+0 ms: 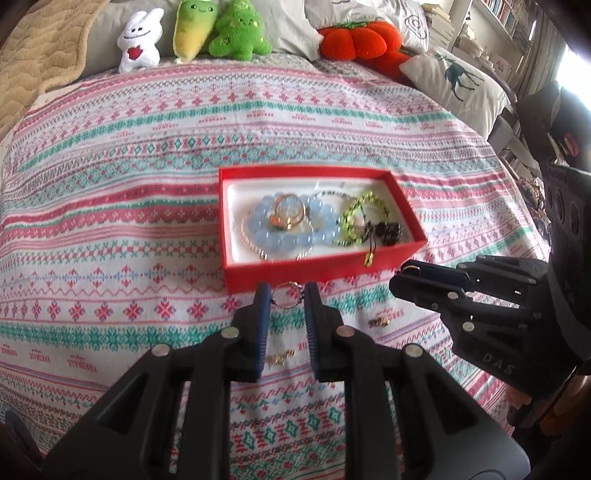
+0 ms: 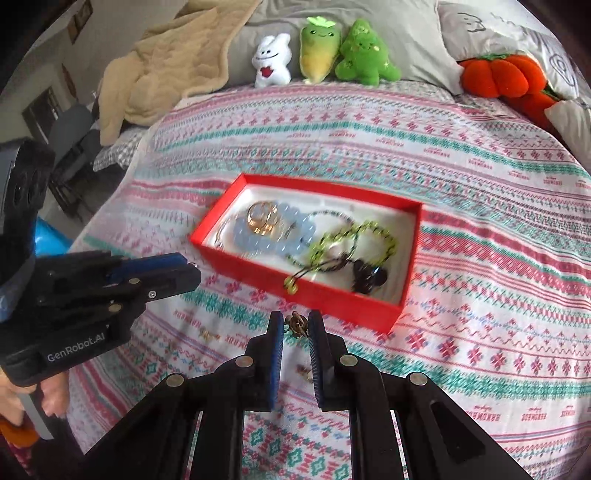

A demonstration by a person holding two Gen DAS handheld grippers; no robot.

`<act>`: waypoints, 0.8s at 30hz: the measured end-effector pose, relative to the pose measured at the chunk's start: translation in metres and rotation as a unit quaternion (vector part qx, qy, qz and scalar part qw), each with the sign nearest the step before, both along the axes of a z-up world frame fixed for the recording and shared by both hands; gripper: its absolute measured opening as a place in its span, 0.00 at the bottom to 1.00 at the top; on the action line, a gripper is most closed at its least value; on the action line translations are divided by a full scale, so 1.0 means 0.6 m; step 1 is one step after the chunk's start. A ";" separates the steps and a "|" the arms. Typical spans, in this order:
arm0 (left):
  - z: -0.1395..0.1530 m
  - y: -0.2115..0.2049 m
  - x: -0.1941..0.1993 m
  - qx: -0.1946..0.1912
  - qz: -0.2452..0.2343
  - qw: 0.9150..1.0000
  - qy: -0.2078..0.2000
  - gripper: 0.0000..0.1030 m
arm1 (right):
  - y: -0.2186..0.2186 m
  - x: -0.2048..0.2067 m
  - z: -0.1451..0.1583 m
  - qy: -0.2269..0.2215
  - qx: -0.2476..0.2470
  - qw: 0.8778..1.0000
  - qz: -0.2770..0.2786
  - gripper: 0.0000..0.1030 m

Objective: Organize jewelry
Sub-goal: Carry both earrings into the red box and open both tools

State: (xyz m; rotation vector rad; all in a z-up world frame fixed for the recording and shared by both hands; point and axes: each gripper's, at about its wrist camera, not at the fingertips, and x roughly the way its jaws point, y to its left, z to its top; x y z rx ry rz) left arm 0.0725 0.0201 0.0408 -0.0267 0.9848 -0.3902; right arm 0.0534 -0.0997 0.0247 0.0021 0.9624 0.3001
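Observation:
A red box [image 1: 325, 269] with a white lining lies on the patterned bedspread. It holds blue bead bracelets [image 1: 284, 229], gold rings [image 1: 290, 214], a green beaded bracelet [image 1: 364, 218] and a dark piece. Just before the box's near wall, my left gripper [image 1: 288, 295] is shut on a thin silver ring [image 1: 287, 294]. My right gripper [image 2: 296, 325] hovers by the box's near corner [image 2: 388, 321], shut on a small gold-coloured piece [image 2: 297, 325]. Each gripper shows in the other's view: the right one [image 1: 410, 268] and the left one [image 2: 192, 267].
Loose gold pieces lie on the bedspread below the grippers [image 1: 280, 358] [image 1: 380, 322] [image 2: 208, 335]. Plush toys [image 1: 192, 29], an orange pumpkin cushion [image 1: 354, 37] and pillows line the far end of the bed. A beige blanket [image 2: 166, 66] lies at the far left.

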 end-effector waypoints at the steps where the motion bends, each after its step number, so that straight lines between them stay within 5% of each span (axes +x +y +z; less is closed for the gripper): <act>1: 0.002 -0.001 0.004 -0.003 0.001 1.000 -0.004 0.20 | -0.005 0.003 0.004 -0.003 0.004 1.000 -0.006 0.13; 24: -0.019 -0.034 0.059 0.003 0.017 1.000 -0.016 0.20 | -0.054 0.083 0.005 -0.012 0.027 0.998 -0.058 0.14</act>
